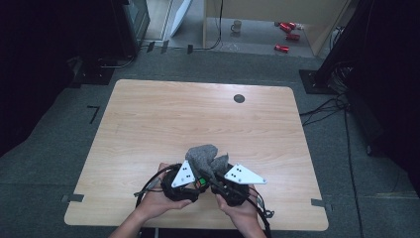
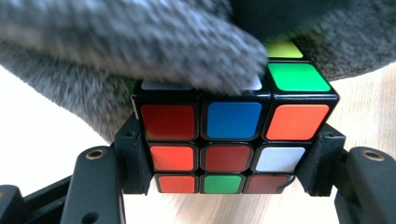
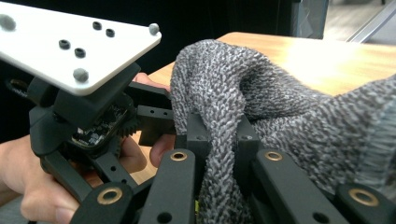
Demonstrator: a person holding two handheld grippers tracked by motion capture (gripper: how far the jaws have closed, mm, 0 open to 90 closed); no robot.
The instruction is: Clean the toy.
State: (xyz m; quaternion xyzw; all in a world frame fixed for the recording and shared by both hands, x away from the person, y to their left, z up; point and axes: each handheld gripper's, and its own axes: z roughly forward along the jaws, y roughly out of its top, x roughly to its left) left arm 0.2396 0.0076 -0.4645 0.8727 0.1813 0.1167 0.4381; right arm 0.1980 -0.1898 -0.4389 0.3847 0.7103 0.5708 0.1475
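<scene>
A puzzle cube (image 2: 231,135) with red, blue, orange, green and white stickers sits between the jaws of my left gripper (image 2: 229,163), which press on its two sides. A grey knitted cloth (image 2: 140,42) drapes over the cube's top and lies against its upper face. My right gripper (image 3: 219,140) is shut on a fold of that cloth (image 3: 224,107). In the high view both grippers meet near the table's front edge, the left gripper (image 1: 190,174) beside the right gripper (image 1: 223,174), with the cloth (image 1: 205,156) bunched above them. A sliver of the cube (image 1: 201,182) peeks between them.
The wooden table (image 1: 198,119) has a round dark grommet (image 1: 239,98) near its far edge. On the floor beyond stand a mug (image 1: 236,26) and several red cans (image 1: 286,29). Cables (image 1: 327,106) run along the floor at the right.
</scene>
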